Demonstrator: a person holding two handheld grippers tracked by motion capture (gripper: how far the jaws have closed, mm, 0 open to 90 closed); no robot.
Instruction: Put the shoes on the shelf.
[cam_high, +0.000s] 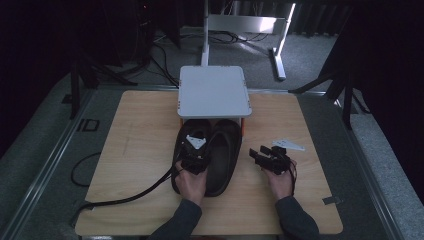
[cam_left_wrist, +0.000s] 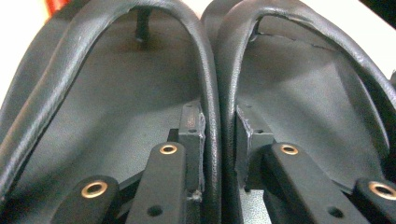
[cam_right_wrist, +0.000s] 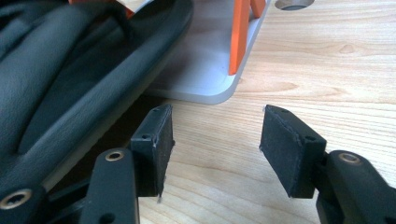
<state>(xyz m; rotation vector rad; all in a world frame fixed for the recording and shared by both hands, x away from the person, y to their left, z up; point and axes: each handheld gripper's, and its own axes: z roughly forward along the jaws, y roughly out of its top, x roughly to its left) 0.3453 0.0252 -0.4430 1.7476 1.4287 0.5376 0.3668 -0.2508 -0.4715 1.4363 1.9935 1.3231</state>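
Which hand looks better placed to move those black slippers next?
The left. The left gripper is clamped on the touching inner rims of both black slippers. The right gripper is open over the wooden table beside them, holding nothing.

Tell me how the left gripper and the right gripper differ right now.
The left gripper is shut, pinching the touching inner rims of the two black slippers; the right gripper is open with nothing between its pads. The left gripper sits over the slippers, while the right gripper hovers above bare wooden table beside them. Both are black, hand-held and point toward the small white shelf.
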